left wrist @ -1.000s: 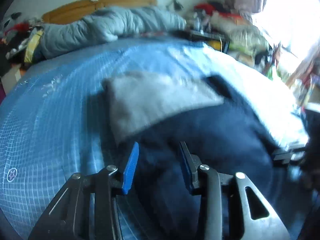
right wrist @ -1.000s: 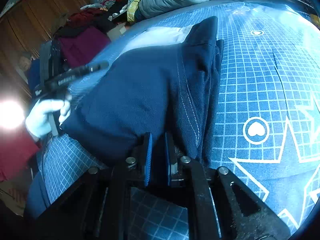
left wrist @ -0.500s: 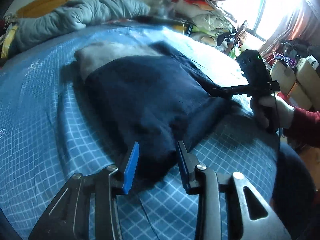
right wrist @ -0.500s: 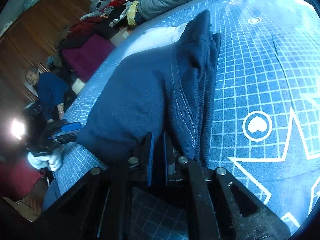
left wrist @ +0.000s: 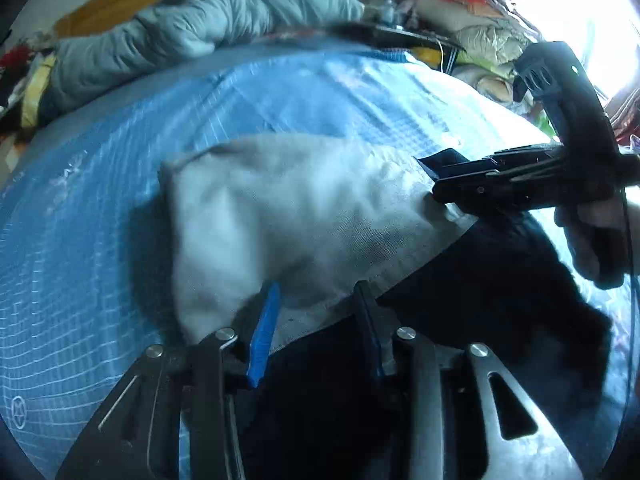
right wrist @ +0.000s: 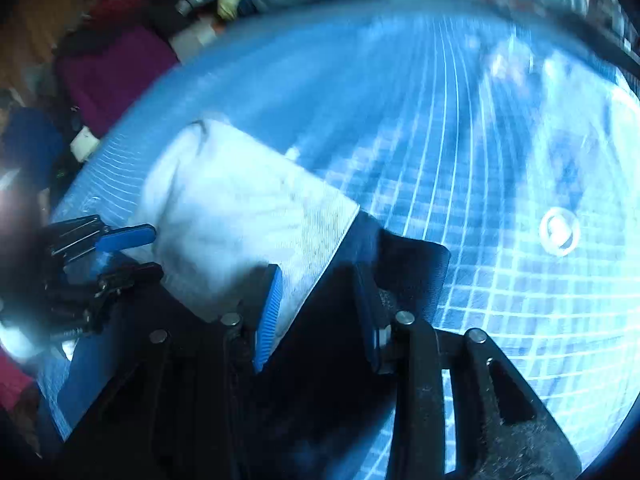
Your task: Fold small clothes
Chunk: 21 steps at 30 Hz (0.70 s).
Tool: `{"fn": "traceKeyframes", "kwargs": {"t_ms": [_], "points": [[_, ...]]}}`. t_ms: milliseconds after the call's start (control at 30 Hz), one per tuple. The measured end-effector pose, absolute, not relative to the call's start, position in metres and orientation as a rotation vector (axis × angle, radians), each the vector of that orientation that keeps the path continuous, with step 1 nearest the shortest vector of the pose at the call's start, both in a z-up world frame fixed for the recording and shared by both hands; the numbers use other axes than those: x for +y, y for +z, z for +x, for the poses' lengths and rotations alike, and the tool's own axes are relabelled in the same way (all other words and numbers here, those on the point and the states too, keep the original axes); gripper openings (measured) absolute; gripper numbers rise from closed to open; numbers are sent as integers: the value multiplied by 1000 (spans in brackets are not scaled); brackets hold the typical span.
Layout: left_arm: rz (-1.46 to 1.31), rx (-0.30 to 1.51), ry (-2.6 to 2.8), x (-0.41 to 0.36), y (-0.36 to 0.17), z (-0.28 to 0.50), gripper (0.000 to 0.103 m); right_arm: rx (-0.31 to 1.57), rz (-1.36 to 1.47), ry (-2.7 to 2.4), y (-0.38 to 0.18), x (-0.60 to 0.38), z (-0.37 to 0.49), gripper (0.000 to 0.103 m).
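Observation:
A small garment, pale grey-white [left wrist: 288, 208] at the far end and navy [left wrist: 480, 280] at the near end, lies on the blue gridded bed sheet [left wrist: 80, 240]. My left gripper [left wrist: 316, 312] is open, its fingers astride the line where white meets navy. My right gripper [right wrist: 318, 292] is open too, over the same line at the garment's right edge, with white cloth [right wrist: 240, 216] ahead and navy [right wrist: 320, 380] below. In the left wrist view the right gripper [left wrist: 440, 188] comes in from the right, held by a hand [left wrist: 592, 240]. In the right wrist view the left gripper [right wrist: 132, 252] shows at the left.
A grey-blue quilt [left wrist: 192, 40] and a wooden headboard [left wrist: 120, 4] lie at the bed's far end. Piled clutter [left wrist: 472, 28] and a bright window stand at the right. A maroon clothes heap [right wrist: 112, 72] sits beyond the bed's left side. Bare sheet [right wrist: 480, 160] spreads right of the garment.
My right gripper, shut on the navy cloth before, has let go and stands open. Both grippers have moved up to the white-navy line; the left stayed open.

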<state>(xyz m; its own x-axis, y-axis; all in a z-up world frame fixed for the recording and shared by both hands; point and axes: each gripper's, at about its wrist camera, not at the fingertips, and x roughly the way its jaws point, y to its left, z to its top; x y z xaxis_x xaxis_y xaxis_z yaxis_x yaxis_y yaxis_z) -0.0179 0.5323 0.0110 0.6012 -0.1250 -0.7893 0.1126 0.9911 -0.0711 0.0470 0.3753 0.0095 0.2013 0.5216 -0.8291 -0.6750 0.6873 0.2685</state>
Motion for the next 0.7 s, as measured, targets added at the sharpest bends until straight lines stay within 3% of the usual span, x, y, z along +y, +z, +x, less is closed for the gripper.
{"fn": "traceKeyframes", "kwargs": {"t_ms": [133, 200, 267, 300, 533, 700], "points": [[-13, 869, -159, 531, 31, -48, 37, 984, -191, 859, 48, 365, 7, 41], [-38, 836, -159, 534, 45, -91, 38, 904, -183, 888, 74, 343, -32, 49], [-65, 832, -117, 537, 54, -144, 43, 849, -153, 888, 91, 315, -77, 72], [-73, 835, -96, 539, 57, -166, 44, 836, -146, 878, 94, 301, -100, 76], [-213, 902, 143, 556, 40, -297, 48, 908, -222, 747, 70, 249, -214, 85], [-236, 1000, 239, 545, 0, -309, 55, 955, -319, 648, 36, 255, -230, 86]]}}
